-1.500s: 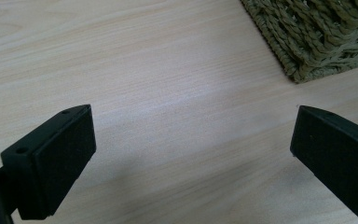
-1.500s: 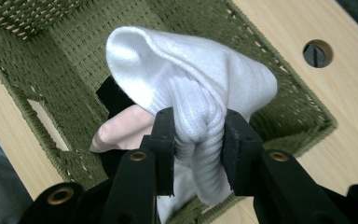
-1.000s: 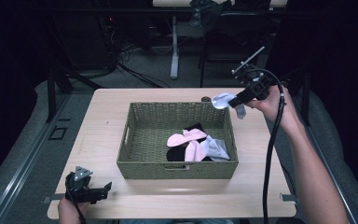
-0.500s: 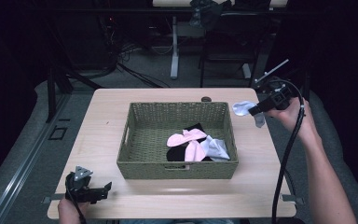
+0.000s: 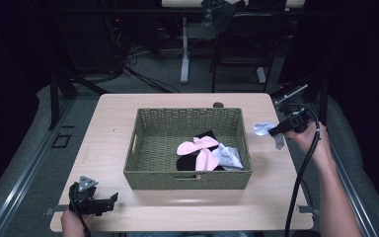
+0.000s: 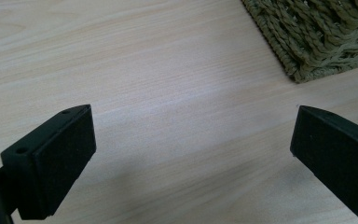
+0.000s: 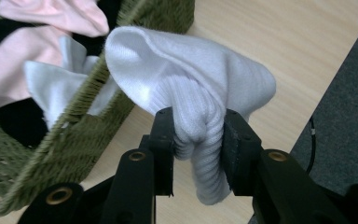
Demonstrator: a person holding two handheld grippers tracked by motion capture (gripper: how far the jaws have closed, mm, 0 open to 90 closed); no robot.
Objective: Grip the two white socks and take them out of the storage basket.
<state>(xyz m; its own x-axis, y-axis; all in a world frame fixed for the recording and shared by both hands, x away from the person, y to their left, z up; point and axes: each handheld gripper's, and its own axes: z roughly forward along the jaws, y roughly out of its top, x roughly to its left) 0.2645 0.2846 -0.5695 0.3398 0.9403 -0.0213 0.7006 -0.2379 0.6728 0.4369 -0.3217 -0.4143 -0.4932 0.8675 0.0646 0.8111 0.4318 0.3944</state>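
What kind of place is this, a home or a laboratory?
Probably a laboratory or recording room: the table stands in a dark space, loose cables lie on the floor, and equipment stands rise behind it.

1. The light wooden table carries a green woven basket near its middle.
2. Behind the basket, near the far edge, lies a small dark round thing.

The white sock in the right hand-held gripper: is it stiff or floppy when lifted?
Probably floppy: the white sock folds over and bulges around the right hand-held gripper, and its cuff hangs below. It seems light and unlikely to slip, since the ribbed knit is squeezed between the pads.
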